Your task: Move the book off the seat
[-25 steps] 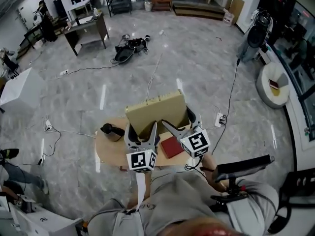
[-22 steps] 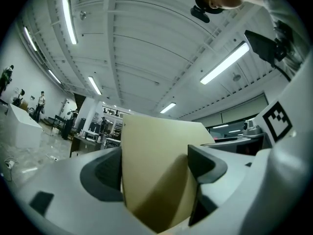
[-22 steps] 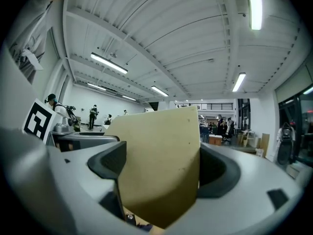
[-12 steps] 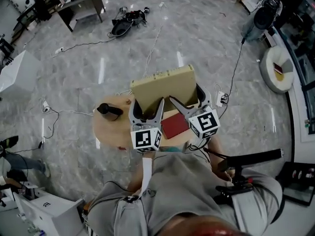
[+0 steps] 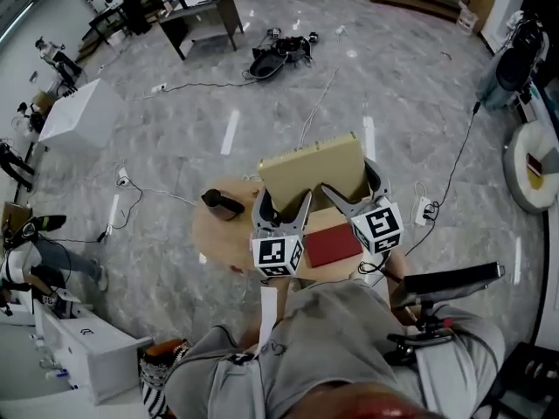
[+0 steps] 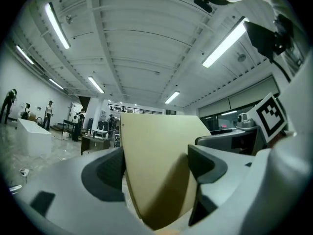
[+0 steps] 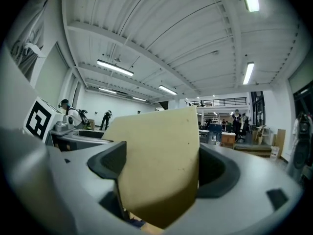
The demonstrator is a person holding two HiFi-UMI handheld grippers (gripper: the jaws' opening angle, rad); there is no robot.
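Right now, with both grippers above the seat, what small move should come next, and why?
Probably lower the right gripper onto the edge of the red book. It and the left gripper are open, aimed at the chair back, while the book lies flat on the seat, not yet held.

The book (image 5: 332,244) lay on the right part of the seat (image 5: 223,241), just before the upright board (image 5: 310,168) — a dark object (image 5: 223,203) lay on its left part.
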